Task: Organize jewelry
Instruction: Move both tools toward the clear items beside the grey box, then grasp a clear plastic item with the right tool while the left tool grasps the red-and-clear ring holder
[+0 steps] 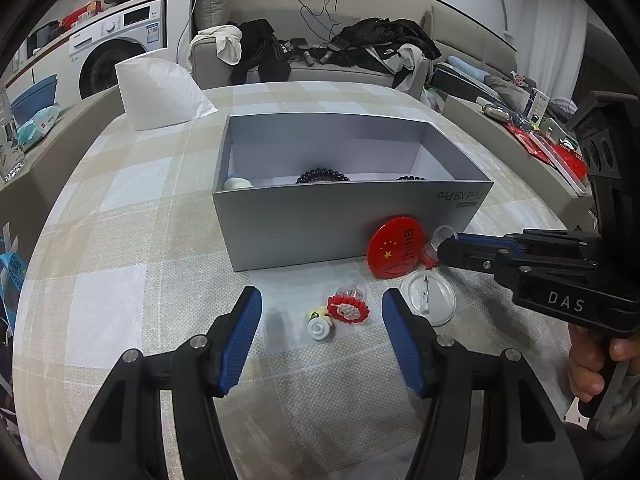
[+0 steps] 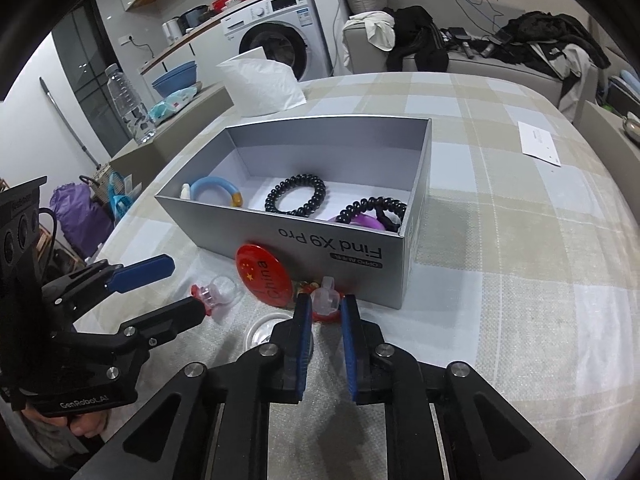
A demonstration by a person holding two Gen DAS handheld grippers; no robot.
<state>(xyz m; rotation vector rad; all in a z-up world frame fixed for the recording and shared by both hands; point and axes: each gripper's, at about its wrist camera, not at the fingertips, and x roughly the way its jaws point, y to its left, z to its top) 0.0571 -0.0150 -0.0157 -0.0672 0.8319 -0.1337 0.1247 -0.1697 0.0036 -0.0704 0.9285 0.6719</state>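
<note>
A grey box (image 1: pixel 344 228) (image 2: pixel 344 256) stands on the checked tablecloth and holds black coil bracelets (image 2: pixel 296 194), a blue ring (image 2: pixel 214 188) and a purple item (image 2: pixel 366 222). In front of it lie a red China badge (image 1: pixel 396 252) (image 2: pixel 262 276), a clear-backed badge (image 1: pixel 430 298) and a red bead ornament (image 1: pixel 348 308) with a white button (image 1: pixel 319 328). My left gripper (image 1: pixel 322 322) (image 2: pixel 182 286) is open around the bead ornament. My right gripper (image 2: pixel 325 310) (image 1: pixel 440 246) is closed on a clear and red plastic ring (image 2: pixel 326 300) (image 1: pixel 436 246) beside the box.
A white tissue pack (image 1: pixel 160 92) stands behind the box. A sheet of paper (image 2: pixel 538 142) lies at the table's far right. A water bottle (image 2: pixel 128 104) stands on the side ledge. A sofa with clothes (image 1: pixel 360 48) is behind.
</note>
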